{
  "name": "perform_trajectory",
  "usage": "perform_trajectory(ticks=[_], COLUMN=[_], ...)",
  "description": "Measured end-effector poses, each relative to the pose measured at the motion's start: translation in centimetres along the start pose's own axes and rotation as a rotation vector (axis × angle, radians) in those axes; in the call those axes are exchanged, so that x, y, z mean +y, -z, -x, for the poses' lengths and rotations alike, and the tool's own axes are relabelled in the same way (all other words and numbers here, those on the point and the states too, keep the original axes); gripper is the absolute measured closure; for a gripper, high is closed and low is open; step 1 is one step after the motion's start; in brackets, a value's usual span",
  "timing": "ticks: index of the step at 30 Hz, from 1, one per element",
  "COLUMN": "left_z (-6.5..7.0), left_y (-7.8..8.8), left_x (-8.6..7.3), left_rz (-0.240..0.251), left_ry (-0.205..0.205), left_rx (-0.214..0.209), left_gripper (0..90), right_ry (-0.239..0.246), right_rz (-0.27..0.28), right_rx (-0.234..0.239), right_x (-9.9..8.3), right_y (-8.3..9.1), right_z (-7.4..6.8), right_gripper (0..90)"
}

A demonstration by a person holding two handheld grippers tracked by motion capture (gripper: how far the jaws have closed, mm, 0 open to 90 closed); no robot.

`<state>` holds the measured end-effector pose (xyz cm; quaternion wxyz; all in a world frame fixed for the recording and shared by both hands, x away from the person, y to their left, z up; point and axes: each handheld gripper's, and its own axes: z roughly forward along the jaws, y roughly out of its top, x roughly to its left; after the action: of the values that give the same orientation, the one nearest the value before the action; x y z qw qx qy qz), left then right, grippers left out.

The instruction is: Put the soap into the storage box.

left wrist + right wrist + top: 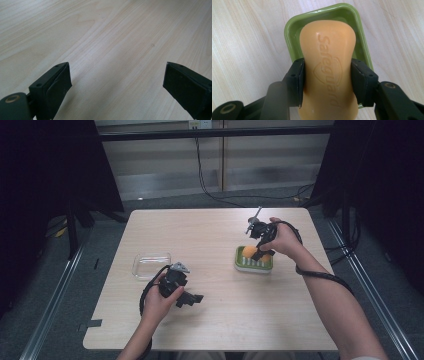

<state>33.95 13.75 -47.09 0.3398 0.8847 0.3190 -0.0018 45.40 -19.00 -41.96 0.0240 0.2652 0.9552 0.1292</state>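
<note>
The right claw pinches an orange Safeguard soap bar across its narrowed middle, one black jaw pressed to each long side. Directly beneath the bar and claw sits a green soap dish on the pale wood tabletop; whether the bar touches the dish cannot be told. The left claw is spread wide with bare tabletop between its jaws, held low over the wood. Just beyond the left claw, on the side away from the person, lies a clear plastic lid.
</note>
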Motion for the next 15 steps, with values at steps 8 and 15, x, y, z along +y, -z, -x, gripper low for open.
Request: perform_trajectory(ticks=[8,15], left_z=[-0.04,-0.08], left_y=[-0.02,0.04], left_x=[0.01,0.0], left_rz=[0.005,0.002], left_ry=[0.0,-0.004], left_rx=[-0.002,0.003], left_gripper=[7.7,7.7], right_ry=[0.0,0.003], right_rz=[-0.004,-0.009], right_rx=[-0.003,0.001], right_x=[0.14,0.37], right_y=[-0.21,-0.6], right_z=[0.13,0.2], right_gripper=[49.9,49.9])
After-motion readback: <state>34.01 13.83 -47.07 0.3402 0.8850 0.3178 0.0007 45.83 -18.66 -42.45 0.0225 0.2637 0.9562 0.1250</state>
